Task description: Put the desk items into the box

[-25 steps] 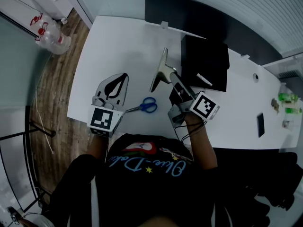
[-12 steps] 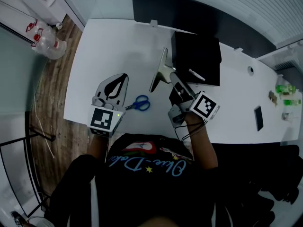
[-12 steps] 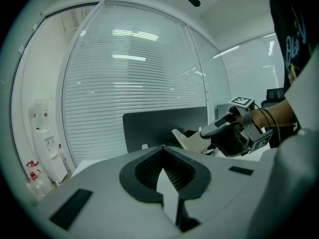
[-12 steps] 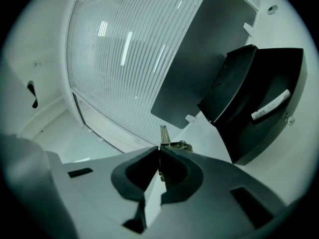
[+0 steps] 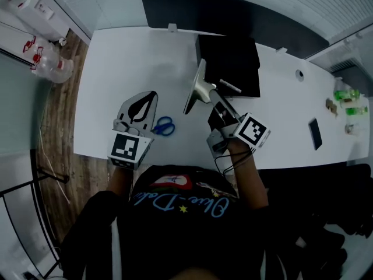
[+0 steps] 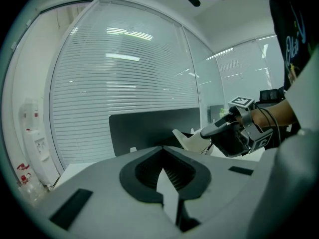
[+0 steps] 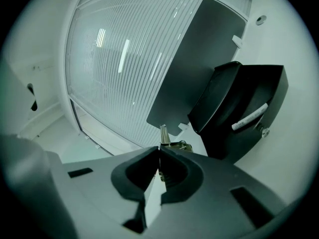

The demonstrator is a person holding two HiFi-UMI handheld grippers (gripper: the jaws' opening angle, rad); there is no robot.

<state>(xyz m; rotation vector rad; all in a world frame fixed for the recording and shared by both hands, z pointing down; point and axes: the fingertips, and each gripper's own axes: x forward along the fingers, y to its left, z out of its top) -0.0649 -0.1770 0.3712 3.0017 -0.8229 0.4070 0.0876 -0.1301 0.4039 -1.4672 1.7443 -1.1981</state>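
Right tool (image 5: 212,94): pinched on metal item (image 5: 199,88); item type not determinable.
Left tool (image 5: 152,96): pressed together, empty.
Box (image 5: 230,60): on worktop (image 5: 128,57), beyond item; pen (image 5: 229,87) inside.
Scissors (image 5: 165,125): head view only; blades hidden behind left tool.

shirt (image 5: 175,214): black, script lettering (light blue) | left gripper (image 5: 154,93), right gripper (image 5: 214,93): grey, marker cubes (image 5: 127,146) | wrist: cables (image 5: 230,163)

Cool, even light falls from above; the white bench (image 5: 134,63) is bright, nearly washed out. Lamp strips reflect on the blinds (image 6: 124,73). Fisheye bends the edges, corners go black.
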